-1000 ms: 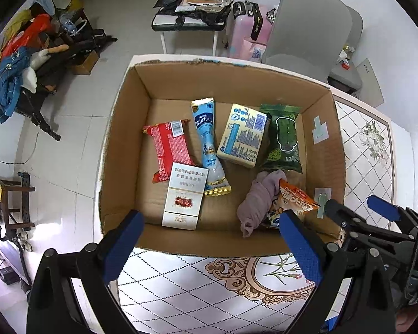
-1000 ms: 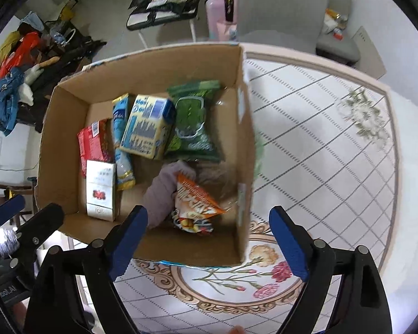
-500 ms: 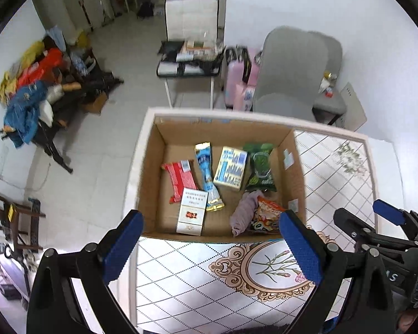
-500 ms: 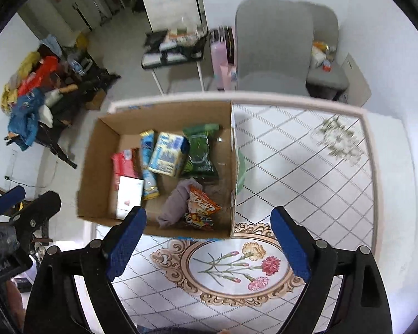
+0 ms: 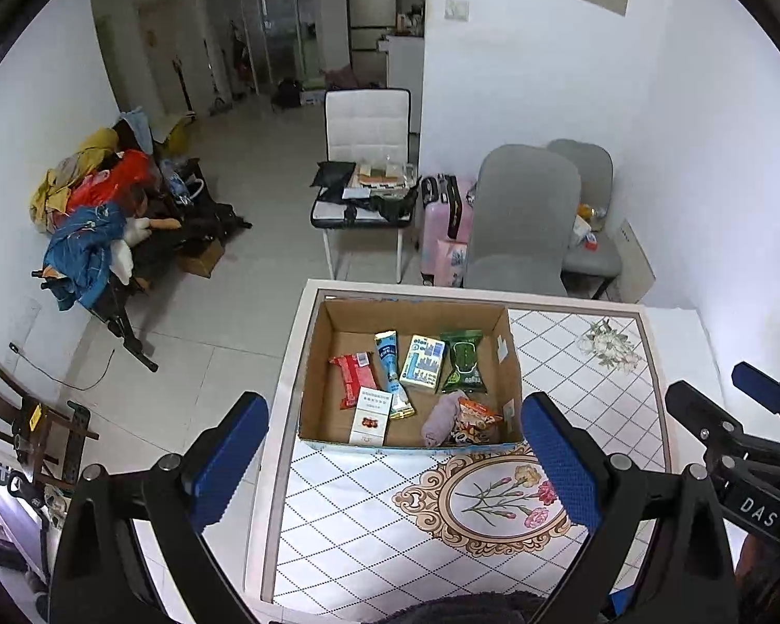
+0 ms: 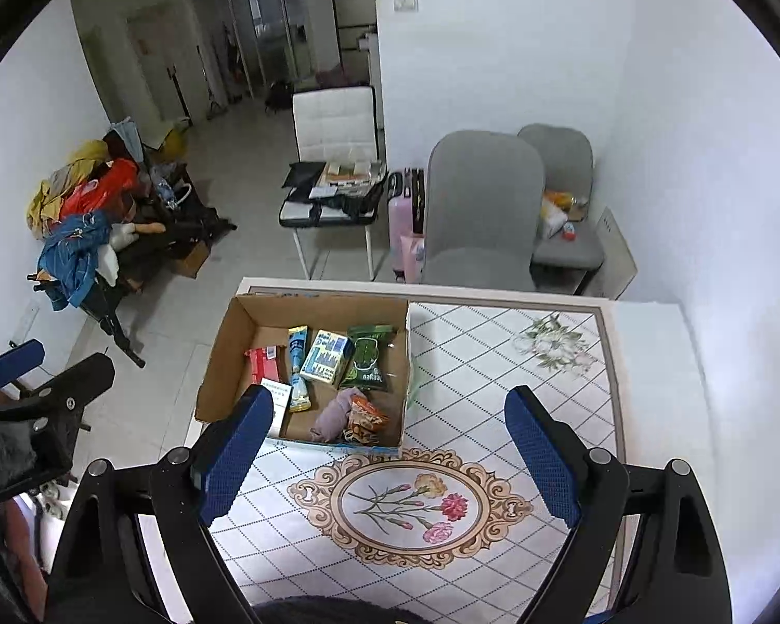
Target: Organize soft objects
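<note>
Box sits at the table's left edge, and I'm looking down on it from well above. My left gripper hangs wide open with nothing between its blue pads; my right gripper is just as wide and just as empty. Everything soft looks to be inside already: the red packet, the blue tube, the blue-and-yellow pack and the green pouch in a row at the back, the white carton in front, and the mauve cloth bunched against the orange snack bag in the near right corner. I'd call the sorting all but done. If I tidy further, I'll come straight down over that corner, take the cloth by its middle, squeeze gently and keep clear of the crinkly bag.
</note>
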`<state>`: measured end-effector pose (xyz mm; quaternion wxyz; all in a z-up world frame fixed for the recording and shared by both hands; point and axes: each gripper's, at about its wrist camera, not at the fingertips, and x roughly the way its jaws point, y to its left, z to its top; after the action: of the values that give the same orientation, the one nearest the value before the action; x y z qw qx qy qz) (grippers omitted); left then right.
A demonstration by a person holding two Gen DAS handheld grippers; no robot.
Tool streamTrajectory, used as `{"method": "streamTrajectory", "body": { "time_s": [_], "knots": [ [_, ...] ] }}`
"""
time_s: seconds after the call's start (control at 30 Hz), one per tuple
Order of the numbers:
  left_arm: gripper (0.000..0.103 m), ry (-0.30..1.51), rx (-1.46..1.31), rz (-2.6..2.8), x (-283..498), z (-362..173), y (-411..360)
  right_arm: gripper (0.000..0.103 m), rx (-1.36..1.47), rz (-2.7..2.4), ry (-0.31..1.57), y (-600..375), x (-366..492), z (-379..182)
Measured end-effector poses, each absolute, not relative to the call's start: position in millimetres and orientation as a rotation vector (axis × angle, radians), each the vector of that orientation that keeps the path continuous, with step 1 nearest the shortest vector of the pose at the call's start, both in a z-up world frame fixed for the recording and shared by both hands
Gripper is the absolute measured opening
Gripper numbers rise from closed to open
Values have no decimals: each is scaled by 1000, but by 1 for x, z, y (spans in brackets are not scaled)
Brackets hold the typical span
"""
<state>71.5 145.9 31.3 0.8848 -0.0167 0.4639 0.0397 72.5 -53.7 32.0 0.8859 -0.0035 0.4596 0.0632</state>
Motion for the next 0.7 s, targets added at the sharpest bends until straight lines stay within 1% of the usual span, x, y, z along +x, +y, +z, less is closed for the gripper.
{"method": "streamTrajectory", "body": {
  "time_s": [0.27,0.7],
  "knots": [
    [100,954,-51,100,55,33,147,93,-32,108,931,-60,47,54],
    [100,961,-57,108,45,28,148,93,-36,110,952,-65,48,50]
  ]
}}
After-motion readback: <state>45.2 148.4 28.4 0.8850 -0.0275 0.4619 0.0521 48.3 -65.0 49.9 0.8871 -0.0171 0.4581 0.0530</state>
